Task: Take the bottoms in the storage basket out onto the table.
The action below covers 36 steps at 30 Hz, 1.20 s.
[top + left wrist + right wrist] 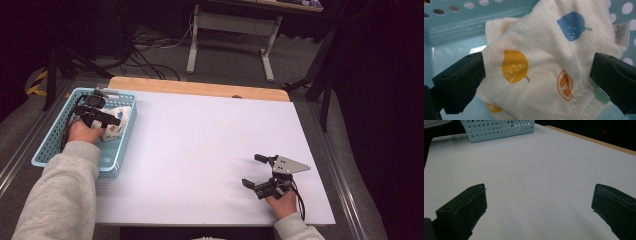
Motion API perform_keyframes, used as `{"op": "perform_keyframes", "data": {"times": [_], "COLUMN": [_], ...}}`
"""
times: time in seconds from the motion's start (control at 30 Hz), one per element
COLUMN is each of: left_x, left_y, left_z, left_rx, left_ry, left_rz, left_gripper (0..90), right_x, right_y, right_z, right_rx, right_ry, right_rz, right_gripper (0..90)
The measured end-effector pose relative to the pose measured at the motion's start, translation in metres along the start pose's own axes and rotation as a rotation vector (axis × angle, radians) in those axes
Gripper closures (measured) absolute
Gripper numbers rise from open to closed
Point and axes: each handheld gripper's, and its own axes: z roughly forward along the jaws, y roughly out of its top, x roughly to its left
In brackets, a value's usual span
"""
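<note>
Two grippers, both with jaws spread wide. High view: left gripper (pixel 100 116) sits down inside the light blue perforated basket (pixel 55 142) at the table's left edge, over a white cloth (pixel 120 120); right gripper (pixel 261 171) rests on the bare white table (pixel 200 145) near the front right, well apart from the basket, holding nothing.

Left gripper view gives the detail the high view blurs: the cloth (pixel 541 65) is a white towel printed with fruit, a yellow lemon, a blue fruit, an orange slice, a green patch at the hem, plus a small sewn label at the upper right. It lies crumpled on the basket floor against the holed wall (pixel 454 22). Cloth sits between the two black jaws; the left jaw is at or touching its edge, the right jaw overlaps its hem corner. Not clamped, jaws are far apart.

Right gripper view: open jaws over plain table surface (pixel 536 175), basket (pixel 499 128) far off at the top, wooden table edge (pixel 594 141) behind.
</note>
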Motion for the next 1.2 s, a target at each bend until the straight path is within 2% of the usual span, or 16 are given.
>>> {"op": "perform_keyframes", "data": {"times": [0.1,0.37,0.57,0.93,1.1,1.2], "left_x": [0.000,0.000,0.001,-0.002,-0.005,-0.009], "left_y": [0.000,-0.002,-0.002,-0.003,-0.003,-0.003], "left_z": [0.002,0.010,0.011,0.013,0.011,0.008], "left_rx": [0.018,0.072,0.084,0.105,0.094,0.089], "left_ry": [0.010,-0.013,-0.006,0.017,0.015,0.008], "left_rz": [-0.001,-0.015,-0.020,0.009,0.035,0.057], "left_gripper": [2.8,4.0,4.0,6.3,14.0,28.1], "right_x": [0.000,0.000,0.000,0.000,0.001,0.001], "right_y": [0.000,0.000,0.000,0.000,0.000,0.000], "right_z": [0.000,0.000,0.000,0.000,0.000,-0.001], "right_rx": [-0.002,-0.002,-0.001,-0.003,-0.005,-0.006], "right_ry": [0.001,0.009,0.010,0.011,0.012,0.009], "right_rz": [-0.001,-0.003,-0.003,-0.001,-0.002,-0.003], "right_gripper": [0.5,0.6,0.5,0.5,0.5,0.5]}}
